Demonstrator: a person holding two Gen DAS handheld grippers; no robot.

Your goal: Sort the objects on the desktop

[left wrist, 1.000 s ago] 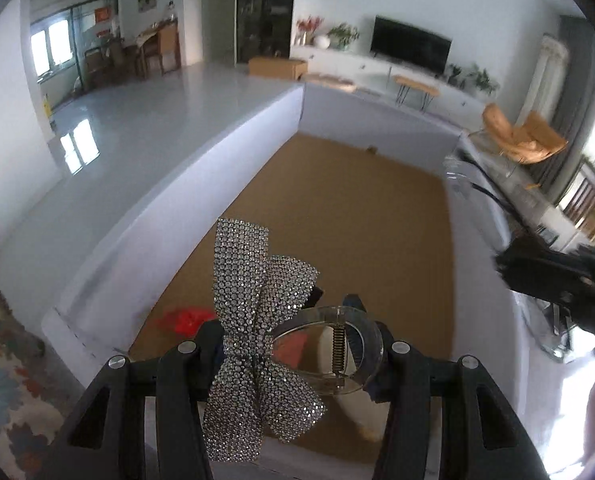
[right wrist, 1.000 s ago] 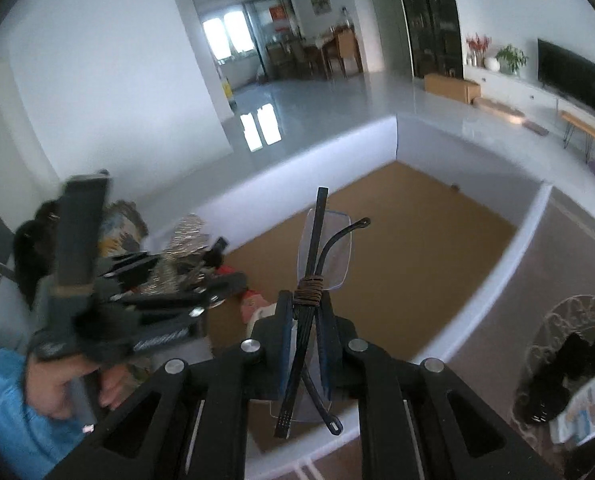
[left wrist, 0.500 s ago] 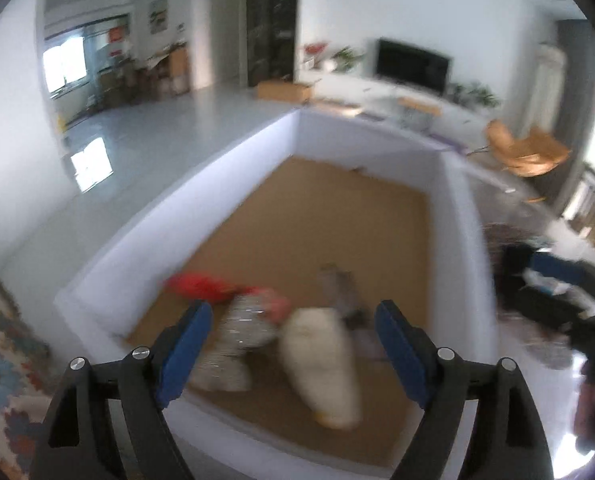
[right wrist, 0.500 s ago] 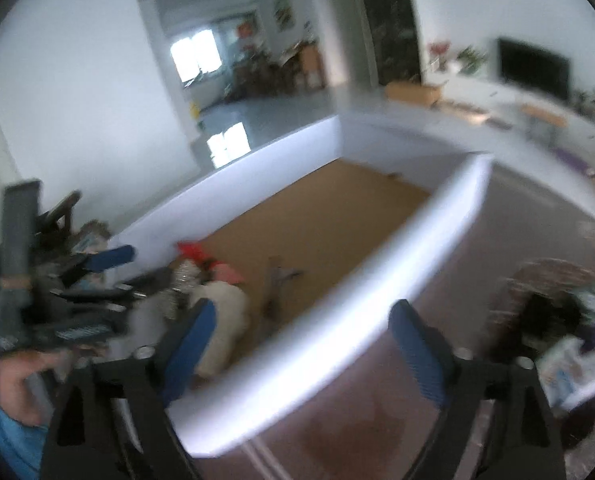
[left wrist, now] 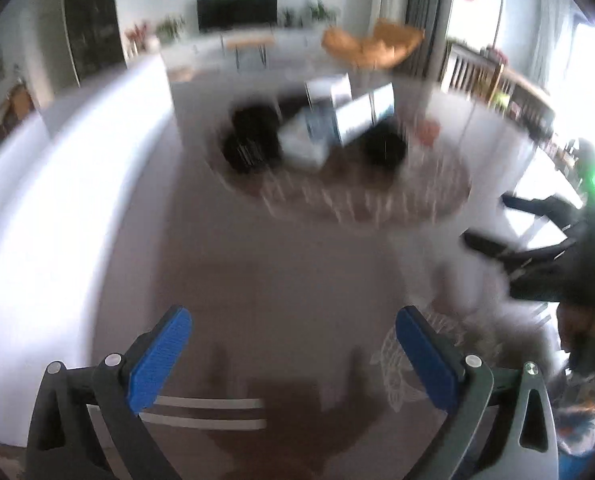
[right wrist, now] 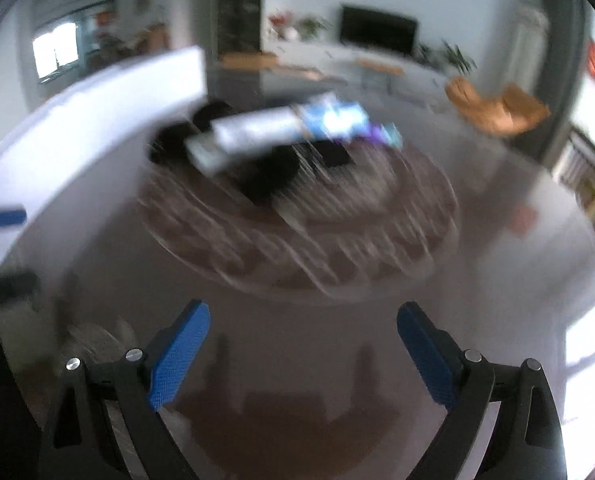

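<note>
Both grippers empty, over tabletop near tray.
Left gripper [left wrist: 293,354] jaws just opened wide, nothing between; right gripper [right wrist: 301,350] likewise. Far: round tray [right wrist: 377,256], blurred boxes [right wrist: 257,132] heaped inside. Probably light, stiff; grip across narrow sides.

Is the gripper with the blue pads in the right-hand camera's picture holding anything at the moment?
No. The right gripper has its blue pads standing wide apart, with only the bare brown table surface showing between them.
</note>
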